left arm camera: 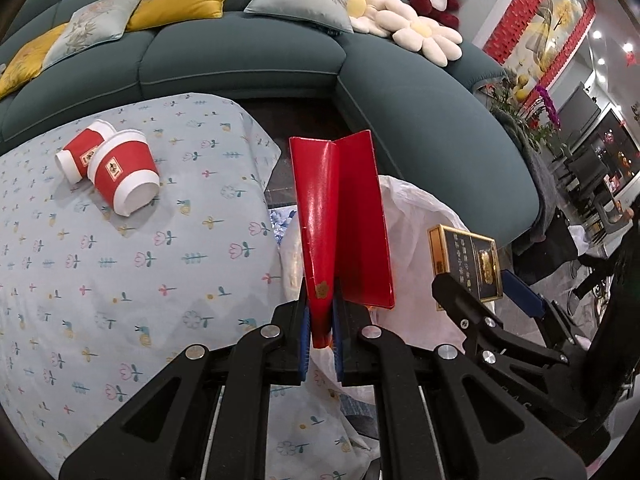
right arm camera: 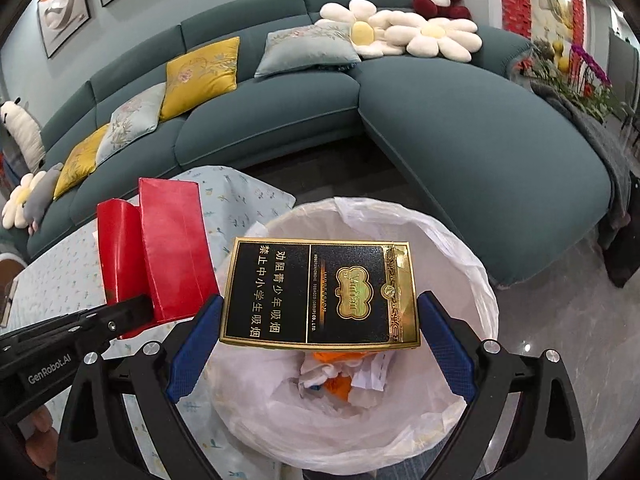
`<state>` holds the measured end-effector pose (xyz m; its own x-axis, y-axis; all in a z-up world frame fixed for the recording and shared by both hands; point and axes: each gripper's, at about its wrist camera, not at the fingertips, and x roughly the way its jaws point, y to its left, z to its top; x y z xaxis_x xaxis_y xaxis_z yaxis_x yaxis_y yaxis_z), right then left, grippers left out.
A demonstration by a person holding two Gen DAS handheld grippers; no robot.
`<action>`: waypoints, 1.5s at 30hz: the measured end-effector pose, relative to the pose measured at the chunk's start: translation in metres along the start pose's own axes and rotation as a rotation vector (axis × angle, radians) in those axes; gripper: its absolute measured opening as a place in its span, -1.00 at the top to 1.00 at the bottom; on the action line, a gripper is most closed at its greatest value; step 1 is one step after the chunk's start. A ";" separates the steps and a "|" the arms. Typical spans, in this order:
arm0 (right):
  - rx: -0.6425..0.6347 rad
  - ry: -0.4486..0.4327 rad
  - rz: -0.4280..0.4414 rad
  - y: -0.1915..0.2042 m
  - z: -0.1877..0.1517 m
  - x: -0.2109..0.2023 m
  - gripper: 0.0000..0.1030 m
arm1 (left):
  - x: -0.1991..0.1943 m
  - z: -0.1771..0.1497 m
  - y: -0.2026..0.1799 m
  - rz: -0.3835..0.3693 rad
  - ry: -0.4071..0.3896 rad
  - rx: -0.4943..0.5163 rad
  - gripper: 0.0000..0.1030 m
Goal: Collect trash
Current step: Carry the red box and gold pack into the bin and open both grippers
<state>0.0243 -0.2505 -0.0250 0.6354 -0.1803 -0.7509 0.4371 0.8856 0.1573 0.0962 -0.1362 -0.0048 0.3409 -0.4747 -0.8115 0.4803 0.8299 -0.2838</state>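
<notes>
Left hand-held gripper (left arm camera: pixel 322 344) pinches a red folded card (left arm camera: pixel 340 220) tight; right hand-held gripper (right arm camera: pixel 320 320) squeezes a cigarette box (right arm camera: pixel 320 294). Both hang over the lined trash bin (right arm camera: pixel 460 256), which already has scraps. Two paper cups (left arm camera: pixel 110 168) wait on the worktop (left arm camera: pixel 120 280), beside the bin.

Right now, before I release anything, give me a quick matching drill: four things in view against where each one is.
Things:
1. red carton
2. black-and-gold box
3. paper cups
4. daisy cushions

Places:
A. on the sofa
B. in the right gripper
C. lying on the floral cloth
D. in the left gripper

Pairs: 1-D, 2-B, 3-C, 4-A
</notes>
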 end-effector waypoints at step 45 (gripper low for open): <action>-0.008 0.004 0.032 -0.010 -0.012 0.001 -0.79 | 0.035 0.010 -0.041 -0.076 0.139 0.118 0.46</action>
<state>0.0129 -0.2549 -0.0354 0.6465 -0.1497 -0.7481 0.4110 0.8944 0.1762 0.0963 -0.1897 -0.0165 0.1894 -0.4826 -0.8551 0.5941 0.7497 -0.2915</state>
